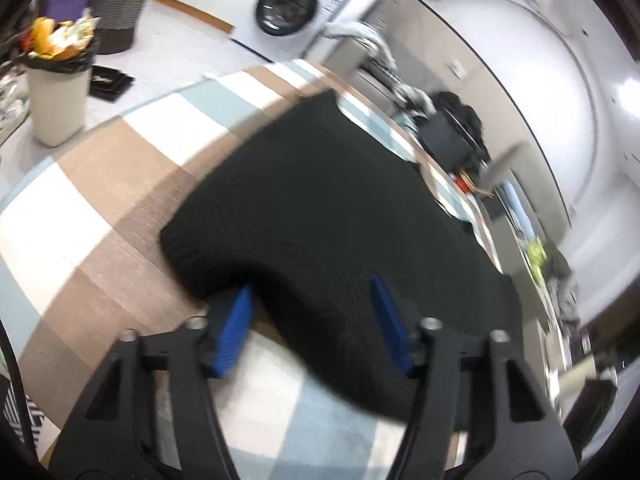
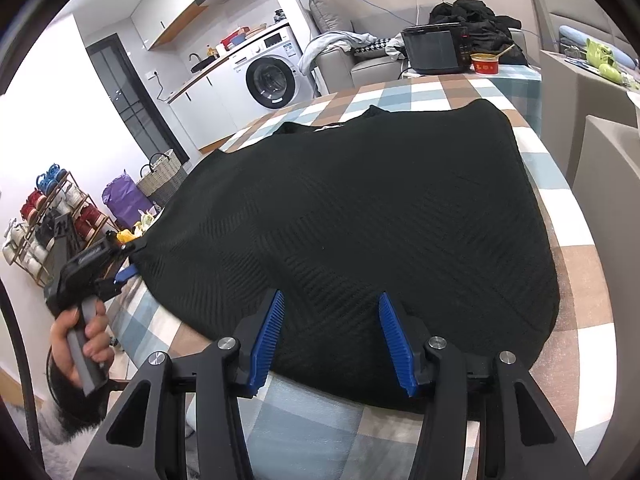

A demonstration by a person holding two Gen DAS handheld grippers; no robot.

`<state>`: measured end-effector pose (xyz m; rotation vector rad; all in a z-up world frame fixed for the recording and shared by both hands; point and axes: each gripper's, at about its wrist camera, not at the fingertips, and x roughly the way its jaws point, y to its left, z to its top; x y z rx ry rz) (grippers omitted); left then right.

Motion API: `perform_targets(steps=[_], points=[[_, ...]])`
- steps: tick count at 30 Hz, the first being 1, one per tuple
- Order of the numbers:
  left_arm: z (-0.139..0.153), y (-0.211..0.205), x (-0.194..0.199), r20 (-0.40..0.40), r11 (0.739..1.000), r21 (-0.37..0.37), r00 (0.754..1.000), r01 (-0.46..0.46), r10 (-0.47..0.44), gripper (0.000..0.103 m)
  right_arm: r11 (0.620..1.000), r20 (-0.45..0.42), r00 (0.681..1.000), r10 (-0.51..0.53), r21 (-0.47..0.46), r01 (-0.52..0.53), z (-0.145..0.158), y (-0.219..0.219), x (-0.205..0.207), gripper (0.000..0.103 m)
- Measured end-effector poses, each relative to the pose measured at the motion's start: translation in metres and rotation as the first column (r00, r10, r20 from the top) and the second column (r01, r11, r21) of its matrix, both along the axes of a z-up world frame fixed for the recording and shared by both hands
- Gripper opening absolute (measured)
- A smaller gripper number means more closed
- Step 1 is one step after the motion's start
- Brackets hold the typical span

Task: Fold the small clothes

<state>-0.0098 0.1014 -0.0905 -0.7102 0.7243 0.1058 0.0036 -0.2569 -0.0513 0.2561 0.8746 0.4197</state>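
My view: a black knitted garment (image 2: 360,216) lies spread flat on the checked surface (image 2: 576,272), covering most of it, its neckline at the far side. My right gripper (image 2: 330,334) sits at the garment's near hem with its blue pads (image 2: 268,340) spread apart; the knit lies between them, but they do not press it. My left gripper (image 1: 312,320) is at the garment's near left corner, one blue pad under a lifted fold of the hem and one over the cloth; I cannot tell whether they pinch it, as this view is blurred. My left hand (image 2: 82,340) grips the handle. Beyond the surface stands a washing machine (image 2: 272,80).
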Motion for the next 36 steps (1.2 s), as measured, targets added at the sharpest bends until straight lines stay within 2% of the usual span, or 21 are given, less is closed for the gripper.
perform_targets(steps=[1,2,4,7,12,18,20,21,22,23,24,26,28,32,33,34,35,36], points=[[-0.001,0.003,0.002,-0.004,1.000,0.001,1.000,-0.018,0.018,0.036,1.000,0.000,1.000,0.003,0.005,-0.003,0.000,0.000,0.000,0.051],[-0.002,0.007,0.005,-0.011,0.999,-0.003,0.999,-0.042,0.042,0.034,1.000,-0.001,1.000,0.004,0.008,-0.004,0.000,0.000,0.000,0.051],[-0.006,0.013,0.013,-0.028,0.998,0.005,0.997,-0.070,0.070,0.020,1.000,-0.001,1.000,0.009,0.015,-0.009,-0.001,0.000,0.001,0.051],[-0.009,0.014,0.023,-0.034,0.997,0.045,0.997,-0.069,0.070,0.010,1.000,-0.003,1.000,0.023,0.013,-0.023,-0.002,0.004,0.000,0.051],[-0.005,0.018,0.019,0.011,0.999,0.041,0.999,-0.031,0.031,0.007,1.000,0.001,1.000,0.024,0.006,-0.024,0.000,0.006,-0.002,0.051],[-0.001,0.022,-0.016,-0.006,1.000,0.022,1.000,-0.011,0.011,0.004,1.000,0.007,1.000,0.017,-0.001,-0.017,0.002,0.003,-0.001,0.053],[0.003,0.024,-0.022,-0.031,0.998,0.055,0.999,-0.026,0.028,0.010,1.000,0.008,1.000,0.014,-0.001,-0.014,0.004,0.002,-0.001,0.053],[0.005,0.026,-0.024,-0.050,0.997,0.065,0.998,-0.045,0.048,0.027,1.000,0.011,1.000,0.014,-0.002,-0.014,0.005,0.001,-0.001,0.053],[0.006,0.028,-0.026,-0.065,0.995,0.069,0.995,-0.066,0.070,0.056,1.000,0.014,1.000,0.012,-0.002,-0.012,0.005,0.000,-0.002,0.053],[0.008,0.031,-0.025,-0.063,0.994,0.075,0.994,-0.082,0.087,0.067,1.000,0.017,1.000,0.012,0.001,-0.012,0.005,-0.001,-0.001,0.054],[0.009,0.033,-0.025,-0.034,0.990,0.095,0.993,-0.107,0.110,0.073,1.000,0.016,1.000,0.012,0.003,-0.012,0.005,-0.001,0.000,0.054],[0.007,0.035,-0.015,-0.039,0.988,0.115,0.993,-0.106,0.111,0.073,1.000,0.010,1.000,0.014,0.001,-0.014,0.003,0.000,0.001,0.054],[0.000,0.036,-0.004,-0.052,0.993,0.084,0.995,-0.084,0.088,0.073,1.000,0.007,1.000,0.022,-0.006,-0.022,0.002,0.003,0.001,0.054],[-0.002,0.028,0.022,-0.047,0.977,0.195,0.994,-0.084,0.095,0.073,0.999,0.003,1.000,0.031,-0.012,-0.031,0.001,0.006,0.001,0.054],[-0.002,0.027,0.028,-0.055,0.975,0.204,0.994,-0.085,0.098,0.068,0.999,0.003,0.999,0.033,-0.013,-0.033,0.001,0.006,0.001,0.054],[-0.002,0.026,0.033,-0.053,0.977,0.198,0.995,-0.076,0.089,0.039,0.999,0.003,0.999,0.037,-0.015,-0.037,0.001,0.007,0.001,0.054],[-0.004,0.023,0.039,-0.075,0.979,0.201,0.995,-0.047,0.063,0.027,0.999,0.005,0.999,0.037,-0.016,-0.037,0.002,0.007,0.002,0.054],[-0.004,0.020,0.043,-0.075,0.976,0.216,0.996,-0.025,0.042,0.023,0.999,0.006,0.999,0.036,-0.016,-0.036,0.002,0.006,0.002,0.054]])
